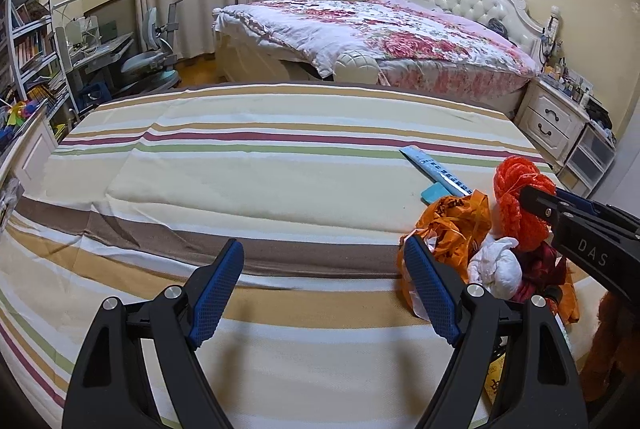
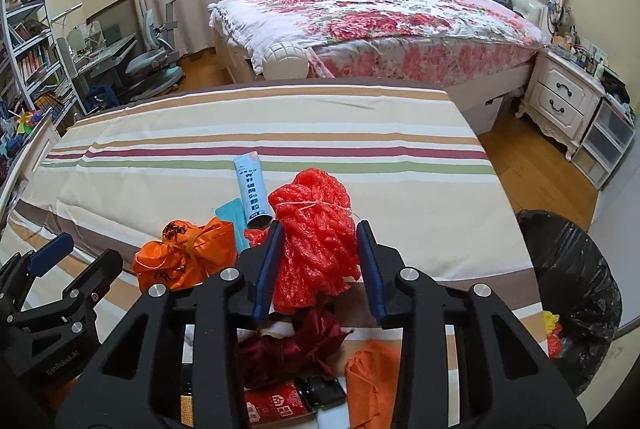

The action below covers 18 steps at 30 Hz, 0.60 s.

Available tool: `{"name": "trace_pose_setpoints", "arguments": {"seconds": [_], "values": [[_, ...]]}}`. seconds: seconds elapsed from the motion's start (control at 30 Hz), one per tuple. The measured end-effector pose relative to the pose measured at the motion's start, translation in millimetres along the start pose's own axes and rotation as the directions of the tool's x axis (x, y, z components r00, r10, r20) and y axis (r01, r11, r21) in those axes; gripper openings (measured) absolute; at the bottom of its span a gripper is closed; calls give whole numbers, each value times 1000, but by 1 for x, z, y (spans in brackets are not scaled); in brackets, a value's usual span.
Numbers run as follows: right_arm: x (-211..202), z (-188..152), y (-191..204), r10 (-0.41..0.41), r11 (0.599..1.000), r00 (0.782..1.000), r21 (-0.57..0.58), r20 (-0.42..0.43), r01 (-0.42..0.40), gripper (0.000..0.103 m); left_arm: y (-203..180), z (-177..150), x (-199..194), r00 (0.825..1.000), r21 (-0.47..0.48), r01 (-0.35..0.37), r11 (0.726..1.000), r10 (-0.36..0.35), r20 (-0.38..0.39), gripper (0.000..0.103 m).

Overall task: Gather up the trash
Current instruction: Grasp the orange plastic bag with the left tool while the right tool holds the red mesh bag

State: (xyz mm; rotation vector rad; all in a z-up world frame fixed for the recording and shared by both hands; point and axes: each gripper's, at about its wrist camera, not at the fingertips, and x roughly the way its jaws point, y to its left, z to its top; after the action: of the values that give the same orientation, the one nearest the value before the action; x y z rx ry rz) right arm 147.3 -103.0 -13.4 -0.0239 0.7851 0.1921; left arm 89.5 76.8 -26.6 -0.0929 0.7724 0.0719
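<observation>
A heap of trash lies on the striped tablecloth (image 1: pixel 240 189). In the right wrist view my right gripper (image 2: pixel 320 229) is shut on a red foam net bundle (image 2: pixel 312 205), with both blue pads against its sides. Beside the bundle are a knotted orange plastic bag (image 2: pixel 184 257), a dark red wrapper (image 2: pixel 296 345), a light blue carton (image 2: pixel 250 189) and a teal card (image 2: pixel 230 213). A crumpled white tissue (image 1: pixel 496 265) shows in the left wrist view. My left gripper (image 1: pixel 324 245) stands open over bare cloth, left of the heap, with nothing between its fingers.
A bin with a black liner (image 2: pixel 572 289) stands on the floor past the table's right edge, with some coloured scraps inside. A floral bed (image 2: pixel 380 13) and a white nightstand (image 2: pixel 568 97) lie beyond. A desk, chair and bookshelves (image 1: pixel 32 41) fill the far left.
</observation>
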Motion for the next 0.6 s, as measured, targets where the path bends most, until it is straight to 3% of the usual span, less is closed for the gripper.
{"name": "trace_pose_setpoints", "arguments": {"seconds": [0.3,0.6], "values": [[-14,-2,-40,-79,995,996,59,35,77,36,-9,3,-5,1000,13,18,1000,-18,14,80],[-19,-14,-78,-104,985,994,139,32,99,36,-33,7,2,999,71,22,997,-24,28,80]]}}
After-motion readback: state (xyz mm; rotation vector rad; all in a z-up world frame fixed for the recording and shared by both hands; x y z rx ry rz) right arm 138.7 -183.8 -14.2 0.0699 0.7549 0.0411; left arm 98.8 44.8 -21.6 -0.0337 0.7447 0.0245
